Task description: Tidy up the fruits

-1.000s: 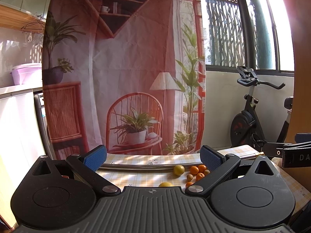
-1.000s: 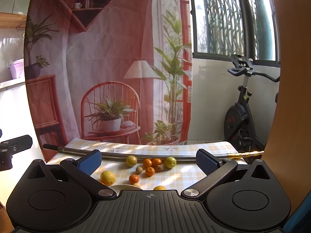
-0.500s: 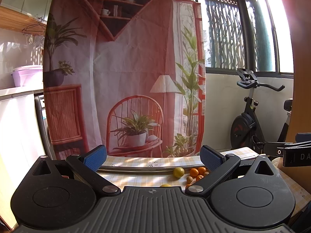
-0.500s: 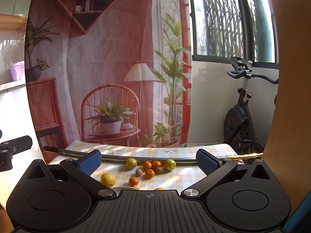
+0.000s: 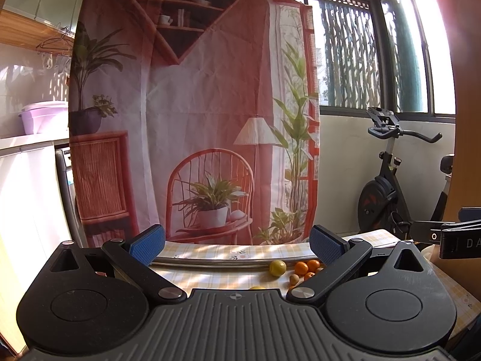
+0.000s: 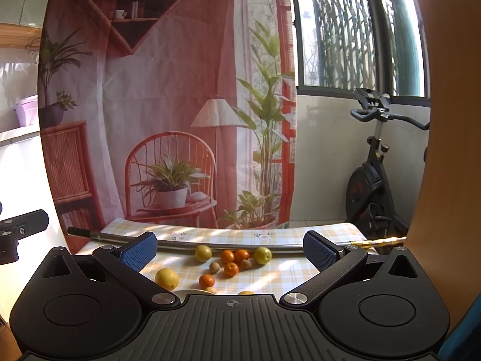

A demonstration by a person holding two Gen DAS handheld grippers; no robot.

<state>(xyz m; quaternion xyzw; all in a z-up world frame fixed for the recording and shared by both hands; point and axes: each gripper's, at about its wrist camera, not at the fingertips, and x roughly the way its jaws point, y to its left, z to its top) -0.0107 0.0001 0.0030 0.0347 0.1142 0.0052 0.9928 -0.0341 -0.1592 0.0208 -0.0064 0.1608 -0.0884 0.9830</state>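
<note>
Comparing with a second ago, both cameras have tipped up a bit: the fruit sits lower in each view and more of the printed backdrop [image 6: 168, 96] fills the frame. In the left view the yellow fruit at the bottom edge is now mostly tucked behind the gripper body. Nothing on the table [image 6: 288, 273] has shifted though, so I'd say sorting hasn't really started, this is just hovering and lining up.

Left gripper [image 5: 237, 242] and right gripper [image 6: 230, 248] both have their jaws spread wide apart, nothing between them, held above the near edge of the table and well clear of the fruit.

Where the fruit is: loose on the checked cloth, just in front of the metal rod [image 6: 210, 244] that lies across the table.

The right view is the useful one. It shows the whole scatter: a lemon [image 6: 166, 278] off to the left by itself, two yellow-green fruits [image 6: 262, 255] near the rod, a cluster of small oranges [image 6: 231, 269] between them, and a couple of small brown fruits [image 6: 214, 267]. There's also a pale rim at the bottom edge, maybe a plate [image 6: 188, 292], can't tell for sure.

The left view only catches a yellow-green fruit [image 5: 277, 268] and a few oranges [image 5: 301, 268] poking past its right finger, plus the other gripper's body off to the right. No plate visible there at all
</note>
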